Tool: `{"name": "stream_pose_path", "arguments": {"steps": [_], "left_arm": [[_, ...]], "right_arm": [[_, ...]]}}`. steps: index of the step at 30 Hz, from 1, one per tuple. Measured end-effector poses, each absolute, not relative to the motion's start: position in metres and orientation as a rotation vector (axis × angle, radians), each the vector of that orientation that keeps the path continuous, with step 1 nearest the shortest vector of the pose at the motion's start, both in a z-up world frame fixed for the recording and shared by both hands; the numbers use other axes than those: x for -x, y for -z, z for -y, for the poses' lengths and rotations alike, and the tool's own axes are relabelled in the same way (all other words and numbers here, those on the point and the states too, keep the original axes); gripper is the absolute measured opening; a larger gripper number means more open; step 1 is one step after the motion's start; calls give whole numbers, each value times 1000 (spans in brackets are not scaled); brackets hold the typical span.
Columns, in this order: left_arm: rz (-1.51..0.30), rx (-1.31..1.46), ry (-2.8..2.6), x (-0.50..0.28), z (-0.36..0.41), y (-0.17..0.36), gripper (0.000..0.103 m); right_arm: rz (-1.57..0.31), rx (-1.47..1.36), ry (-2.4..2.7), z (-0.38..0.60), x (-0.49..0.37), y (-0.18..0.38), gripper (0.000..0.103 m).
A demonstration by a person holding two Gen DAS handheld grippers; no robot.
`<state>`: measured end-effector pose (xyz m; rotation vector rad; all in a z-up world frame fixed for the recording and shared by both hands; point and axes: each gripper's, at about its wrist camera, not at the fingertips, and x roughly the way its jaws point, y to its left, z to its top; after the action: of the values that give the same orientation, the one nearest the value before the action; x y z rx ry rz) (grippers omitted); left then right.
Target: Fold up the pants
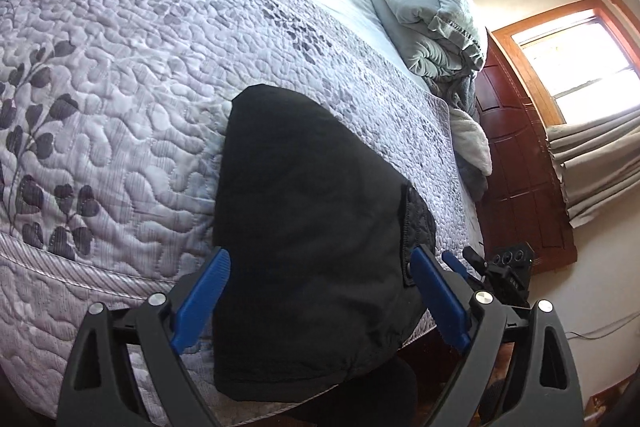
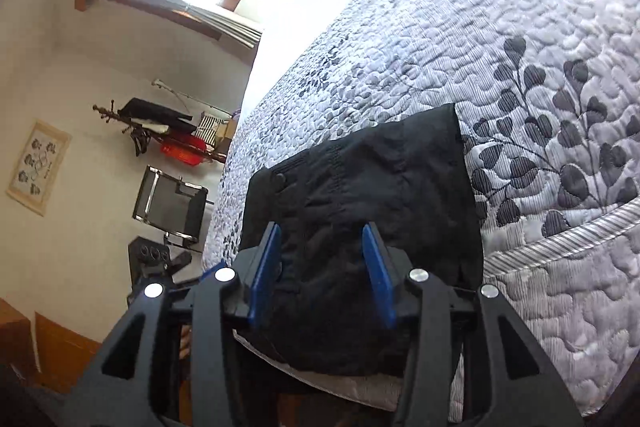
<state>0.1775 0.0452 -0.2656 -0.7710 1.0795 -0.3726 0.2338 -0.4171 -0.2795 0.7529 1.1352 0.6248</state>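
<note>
Black pants [image 1: 308,227] lie folded in a compact bundle on the quilted bed [image 1: 120,75], hanging slightly over its near edge. My left gripper [image 1: 320,259] is wide open, its blue fingers [image 1: 208,291] on either side of the bundle, gripping nothing. In the right wrist view the pants [image 2: 380,179] show a button and stitched seam. My right gripper [image 2: 322,233] is open above the pants' near part, its blue pads [image 2: 376,267] apart. The right gripper also shows at the bed's edge in the left wrist view [image 1: 500,267].
The floral grey quilt [image 2: 520,47] covers the bed. Grey pillows and blankets [image 1: 432,23] are piled at the head by a dark wooden headboard [image 1: 516,167]. A window with curtains [image 1: 592,75], a black chair [image 2: 172,203] and a coat rack [image 2: 160,123] stand beside the bed.
</note>
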Motion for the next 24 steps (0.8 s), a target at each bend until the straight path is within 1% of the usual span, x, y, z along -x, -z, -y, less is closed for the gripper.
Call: {"name": "stream_pose_path", "arguments": {"steps": [2, 3, 4, 5, 6, 7, 8, 9, 11, 14, 18, 24], "left_arm": [[-1107, 776, 368, -180, -53, 275, 92], [-1120, 785, 370, -182, -58, 280, 92], [-1137, 795, 376, -183, -63, 285, 92], [-1154, 803, 384, -186, -67, 289, 92], [-1171, 811, 399, -188, -71, 292, 92], [-1187, 820, 421, -192, -76, 296, 93], [-1201, 831, 441, -194, -79, 299, 95], [-1218, 847, 465, -198, -82, 302, 96], [-1249, 888, 530, -208, -87, 311, 98], [-1284, 935, 573, -220, -90, 326, 99], [-1313, 948, 605, -231, -83, 341, 99], [-1354, 959, 651, -239, -67, 357, 99]], "right_arm": [[-1211, -773, -570, 420, -246, 309, 27], [-1246, -765, -544, 421, -250, 320, 6], [-1258, -770, -530, 425, -251, 324, 1], [-1248, -811, -545, 431, -250, 323, 3], [-1222, -853, -561, 439, -249, 318, 31], [-1200, -873, -555, 449, -247, 310, 81], [-1191, -881, -540, 459, -246, 304, 98], [-1188, -886, -520, 470, -245, 300, 101], [-1218, -936, -528, 490, -245, 304, 101], [-1358, -991, -519, 500, -248, 329, 101], [-1465, -908, -573, 481, -245, 344, 101], [-1497, -873, -663, 444, -254, 351, 101]]}}
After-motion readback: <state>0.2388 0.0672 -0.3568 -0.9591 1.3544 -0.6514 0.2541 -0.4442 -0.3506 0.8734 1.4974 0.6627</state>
